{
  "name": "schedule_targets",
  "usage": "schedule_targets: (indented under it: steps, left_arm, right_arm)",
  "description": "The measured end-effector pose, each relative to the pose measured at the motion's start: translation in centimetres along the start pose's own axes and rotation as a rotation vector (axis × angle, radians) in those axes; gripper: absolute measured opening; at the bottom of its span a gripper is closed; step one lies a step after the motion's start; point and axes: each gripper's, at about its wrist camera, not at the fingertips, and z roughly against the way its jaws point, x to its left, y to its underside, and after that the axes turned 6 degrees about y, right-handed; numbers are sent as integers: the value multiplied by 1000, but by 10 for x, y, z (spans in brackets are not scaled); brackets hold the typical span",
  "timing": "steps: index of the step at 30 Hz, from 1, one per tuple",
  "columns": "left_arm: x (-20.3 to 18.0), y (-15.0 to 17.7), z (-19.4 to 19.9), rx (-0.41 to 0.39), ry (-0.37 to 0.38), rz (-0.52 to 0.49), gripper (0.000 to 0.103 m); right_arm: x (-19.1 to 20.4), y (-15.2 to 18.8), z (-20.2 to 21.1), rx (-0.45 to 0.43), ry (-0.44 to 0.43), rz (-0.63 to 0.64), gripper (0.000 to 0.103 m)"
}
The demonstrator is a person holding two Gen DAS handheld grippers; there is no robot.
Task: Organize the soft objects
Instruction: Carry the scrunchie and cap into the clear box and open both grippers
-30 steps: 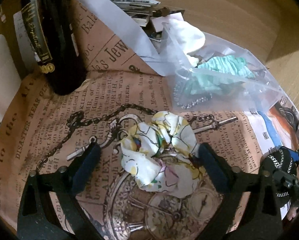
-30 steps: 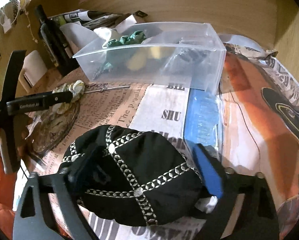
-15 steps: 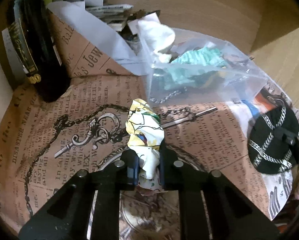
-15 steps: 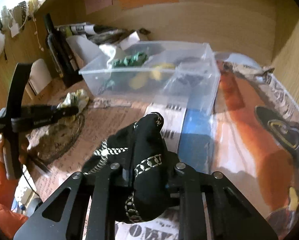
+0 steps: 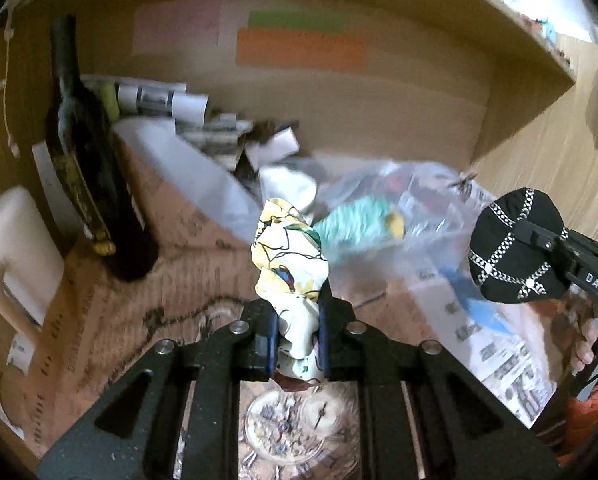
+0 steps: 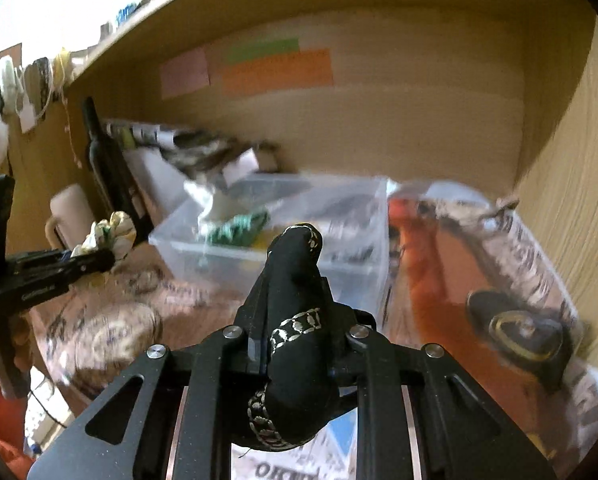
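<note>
Now both grippers are lifted above the desk: left gripper (image 5: 297, 332) clenched on a floral scrunchie (image 5: 289, 264), right gripper (image 6: 299, 344) clenched on a black cap (image 6: 297, 312). Next, likely, each carries its item over the clear bin (image 6: 339, 276) near the back edge and lets go.

The left hand-held gripper (image 5: 297, 332) is clamped on a floral scrunchie (image 5: 289, 264), lifted clear of the bench. The right hand-held gripper (image 6: 299, 344) is pinched tight on a black chain-patterned scrunchie (image 6: 295, 320), also raised, level with the left.
</note>
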Motion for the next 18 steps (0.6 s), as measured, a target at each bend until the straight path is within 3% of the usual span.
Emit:
schedule_targets:
  steps: [8, 18]
  left_arm:
    - [-7, -33, 0, -73, 26, -24, 15]
    - [-6, -59, -51, -13, 64, -31, 15]
  right_arm:
    - [-6, -36, 3, -133, 35, 0, 17]
    - [-4, -58, -38, -122, -2, 6, 17]
